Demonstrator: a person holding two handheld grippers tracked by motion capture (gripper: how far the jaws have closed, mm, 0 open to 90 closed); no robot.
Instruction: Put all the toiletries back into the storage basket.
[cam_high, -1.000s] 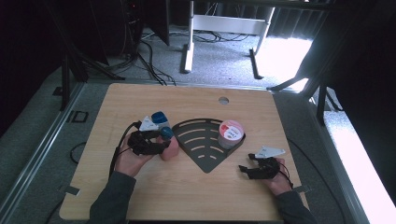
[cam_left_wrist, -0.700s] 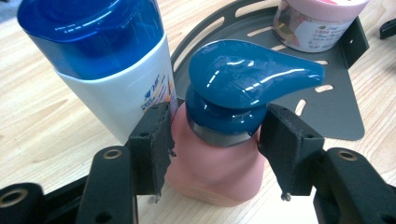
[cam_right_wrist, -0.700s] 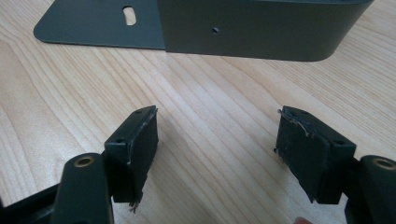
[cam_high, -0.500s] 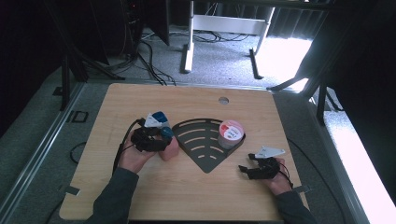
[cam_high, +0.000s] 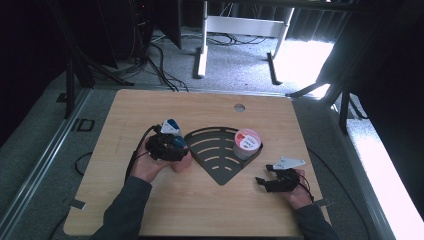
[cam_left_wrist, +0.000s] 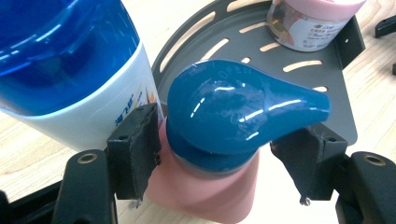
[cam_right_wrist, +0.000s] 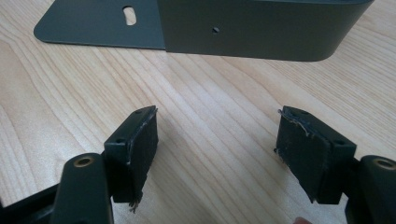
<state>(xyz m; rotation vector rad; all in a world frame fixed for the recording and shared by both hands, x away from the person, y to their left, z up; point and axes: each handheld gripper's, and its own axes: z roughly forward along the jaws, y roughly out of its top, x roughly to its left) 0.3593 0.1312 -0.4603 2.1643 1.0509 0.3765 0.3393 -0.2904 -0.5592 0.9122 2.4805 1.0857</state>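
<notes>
The pink bottle (cam_left_wrist: 205, 186) is showing a glossy teal-blue cap (cam_left_wrist: 238, 109), bright highlights glinting across it. Beside it, the white bottle (cam_left_wrist: 88, 116) is wearing a translucent deep-blue top and small blue and orange print (too small to read). The fan-shaped tray (cam_high: 220, 167) is looking dark grey, its slots letting the pale wood show through as curved stripes. The jar (cam_high: 247, 143) is displaying a pink lid with a white and red label. The tabletop (cam_high: 150, 210) is showing light, streaked wood grain. The left tool (cam_left_wrist: 215, 151) and right tool (cam_right_wrist: 217, 154) are appearing matte black.
</notes>
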